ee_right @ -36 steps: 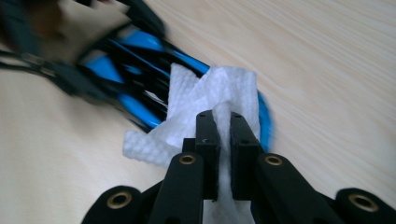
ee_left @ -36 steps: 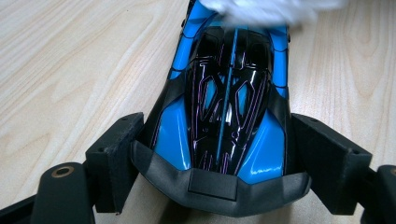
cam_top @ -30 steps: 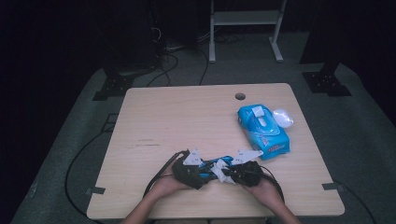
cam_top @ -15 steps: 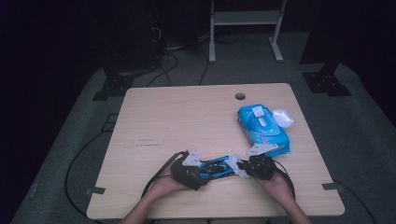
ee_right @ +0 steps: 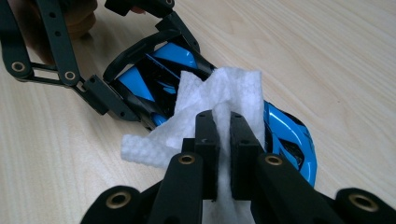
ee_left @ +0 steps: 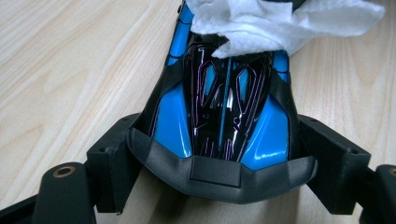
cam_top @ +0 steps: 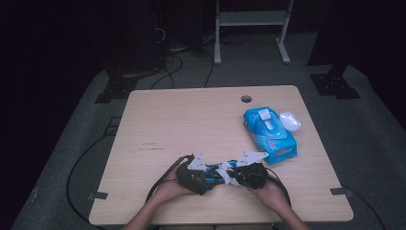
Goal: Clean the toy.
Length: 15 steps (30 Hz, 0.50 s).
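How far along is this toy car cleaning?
Done: a white wipe is out of the blue wipes pack. In hand: the left gripper clamps the blue toy car, while the right gripper presses the wipe onto it. Left: how much remains unwiped can't be judged.

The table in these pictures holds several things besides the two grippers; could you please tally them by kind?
Toy car, blue and black: 1
White wipe on the car: 1
Blue wipes pack: 1
White oval thing beside the pack: 1
Total: 4
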Available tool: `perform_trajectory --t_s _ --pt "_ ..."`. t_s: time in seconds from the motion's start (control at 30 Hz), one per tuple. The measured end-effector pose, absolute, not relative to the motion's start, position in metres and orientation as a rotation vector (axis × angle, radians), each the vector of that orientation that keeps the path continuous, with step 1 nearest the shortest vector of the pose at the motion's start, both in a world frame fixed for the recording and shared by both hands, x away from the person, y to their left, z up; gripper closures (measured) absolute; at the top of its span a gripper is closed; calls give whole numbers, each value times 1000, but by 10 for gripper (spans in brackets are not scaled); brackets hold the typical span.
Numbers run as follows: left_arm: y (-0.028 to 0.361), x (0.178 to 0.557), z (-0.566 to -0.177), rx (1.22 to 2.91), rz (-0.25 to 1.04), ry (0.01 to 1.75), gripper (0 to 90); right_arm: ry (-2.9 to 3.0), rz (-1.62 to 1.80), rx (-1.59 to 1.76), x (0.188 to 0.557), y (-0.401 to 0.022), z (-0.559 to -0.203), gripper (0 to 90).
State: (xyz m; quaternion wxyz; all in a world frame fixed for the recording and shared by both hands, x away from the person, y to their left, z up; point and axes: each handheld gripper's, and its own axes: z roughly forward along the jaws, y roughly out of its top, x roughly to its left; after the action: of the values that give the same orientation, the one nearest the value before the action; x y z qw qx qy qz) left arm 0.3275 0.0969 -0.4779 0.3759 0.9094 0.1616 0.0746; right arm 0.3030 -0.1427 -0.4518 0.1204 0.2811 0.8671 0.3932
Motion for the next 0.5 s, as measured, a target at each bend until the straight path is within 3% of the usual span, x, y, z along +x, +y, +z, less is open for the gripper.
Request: perform_trajectory --t_s 0.23,0.5 --pt "96 327 -478 2323 187 408 234 2516 1130 880 307 -155 -453 840" --pt "96 327 -478 2322 184 405 236 2529 1175 721 298 -121 -450 835"
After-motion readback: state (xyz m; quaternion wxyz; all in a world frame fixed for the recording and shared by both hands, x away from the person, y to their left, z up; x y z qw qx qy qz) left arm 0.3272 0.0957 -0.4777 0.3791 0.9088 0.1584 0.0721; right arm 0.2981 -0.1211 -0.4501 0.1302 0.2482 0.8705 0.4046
